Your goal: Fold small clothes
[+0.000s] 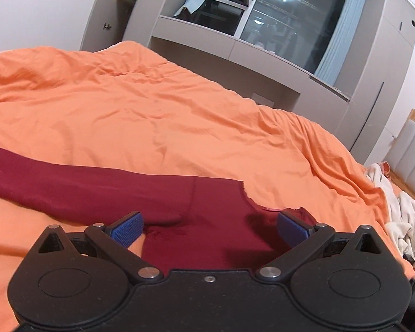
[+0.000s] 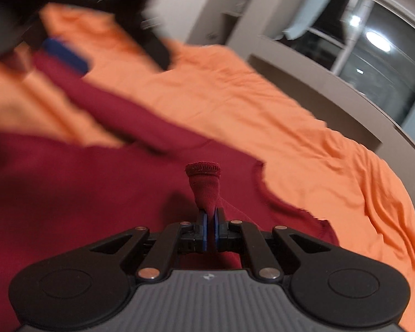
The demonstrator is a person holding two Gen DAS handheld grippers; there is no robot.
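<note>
On the bed (image 1: pixel 179 116), my fold is only begun.
My right claw (image 2: pixel 210 228) is clamped on a cuff of the red shirt (image 2: pixel 69 188); my left claw (image 1: pixel 209 225) gapes apart over its shoulder, gripping nothing. One sleeve (image 1: pixel 69 177) lies outstretched, body unfolded; nearly all remains.

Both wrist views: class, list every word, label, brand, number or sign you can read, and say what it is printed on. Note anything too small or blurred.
No readable text in either view.
Right gripper body: a small pale emblem on the grey ribbed top, a mark and not letters, too small to name.
Dark red shirt: a pale tag at the neckline, too small to read.
Orange bed cover: plain, no print.
</note>
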